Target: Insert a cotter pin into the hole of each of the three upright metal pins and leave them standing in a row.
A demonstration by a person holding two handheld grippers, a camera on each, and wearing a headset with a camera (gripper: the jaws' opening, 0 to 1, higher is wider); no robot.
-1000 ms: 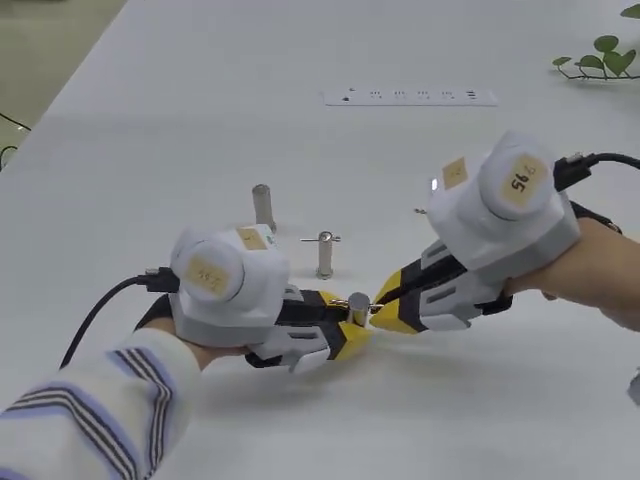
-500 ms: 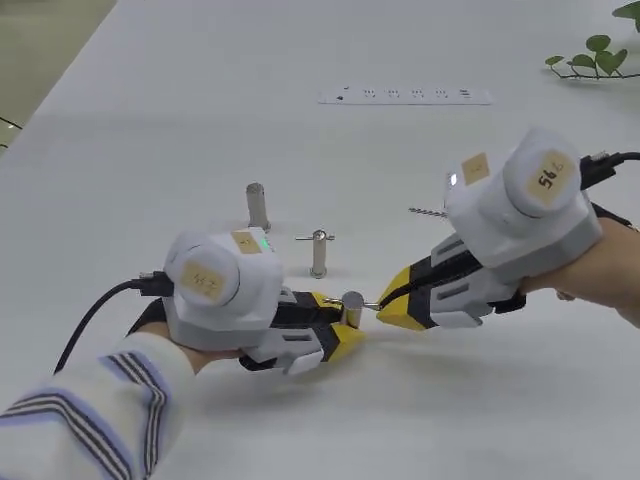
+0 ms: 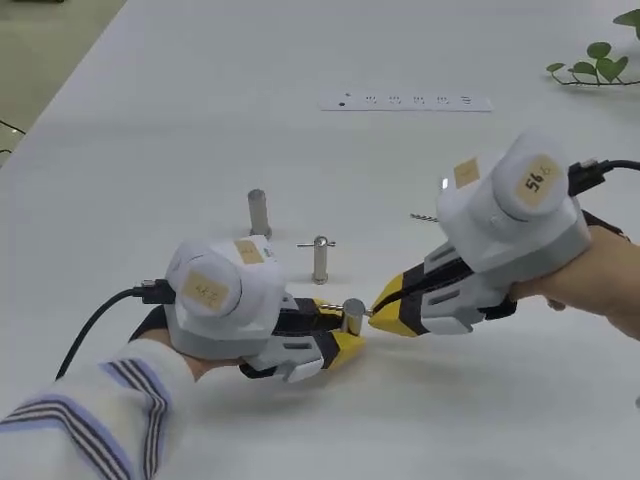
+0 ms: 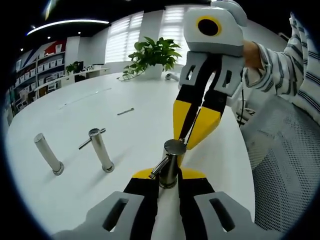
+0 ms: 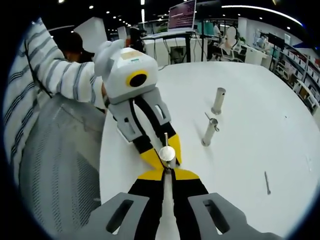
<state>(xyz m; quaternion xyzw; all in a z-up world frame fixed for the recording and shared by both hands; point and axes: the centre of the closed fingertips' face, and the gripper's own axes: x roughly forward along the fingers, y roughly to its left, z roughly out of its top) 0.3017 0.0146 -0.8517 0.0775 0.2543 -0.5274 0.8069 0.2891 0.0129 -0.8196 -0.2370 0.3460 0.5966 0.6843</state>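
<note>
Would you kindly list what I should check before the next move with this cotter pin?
1. Grip of left tongs on near metal pin: ok.
2. Its hole holds cotter pin: ok.
3. Grip of right tongs on cotter pin: ok.
4. Standing middle pin fitted: ok.
5. Standing far pin fitted: not ok; spare cotter pin lies on table.

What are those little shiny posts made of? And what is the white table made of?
The bare post and the gripped post in the left claw look like metal: silvery grey and smooth, with bright glints. The table looks like white laminate or painted board, smooth with a soft sheen; I cannot tell which.
</note>
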